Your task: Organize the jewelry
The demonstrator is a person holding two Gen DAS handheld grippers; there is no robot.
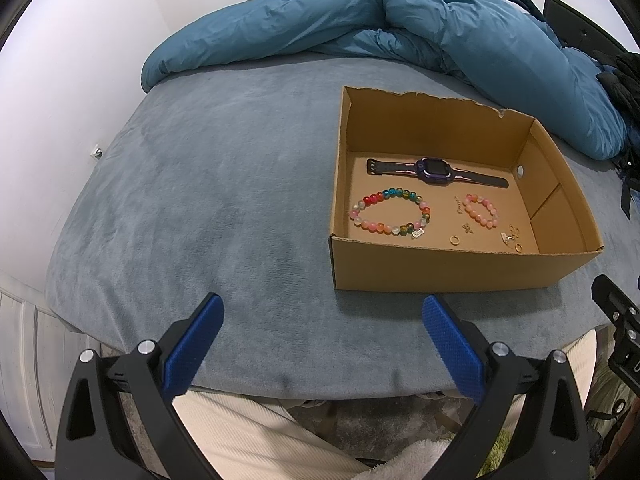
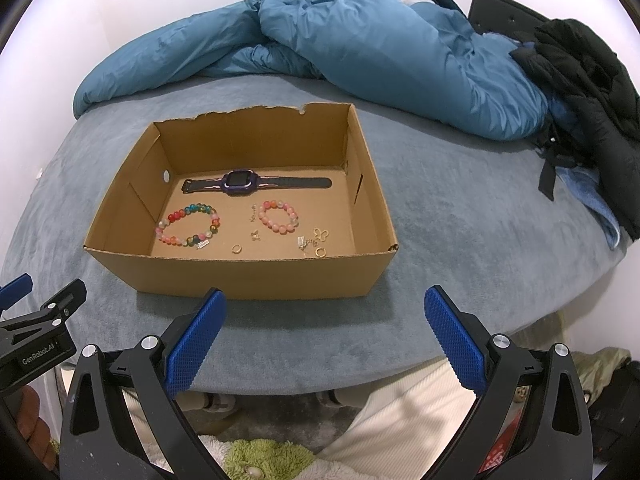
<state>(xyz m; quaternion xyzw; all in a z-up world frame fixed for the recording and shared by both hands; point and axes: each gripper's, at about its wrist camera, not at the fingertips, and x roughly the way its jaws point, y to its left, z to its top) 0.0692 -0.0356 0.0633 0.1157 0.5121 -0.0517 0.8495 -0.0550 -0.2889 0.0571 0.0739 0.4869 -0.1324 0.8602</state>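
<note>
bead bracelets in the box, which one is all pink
The smaller bead bracelet, lying right of the larger one and in front of the watch. Its beads are only pink and peach; the larger bracelet mixes red, blue, green and pink.

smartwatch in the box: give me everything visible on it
The smartwatch has a purple, squarish case with a dark screen, facing up. Its strap, dark with pink along the parts next to the case, looks rubbery and is unbuckled, laid out flat and straight. One end shows a few holes. It lies on the floor of the open cardboard box, along the far wall, behind the two bead bracelets. Nothing touches it but the cardboard; both tools are open and well short of the box.
</note>
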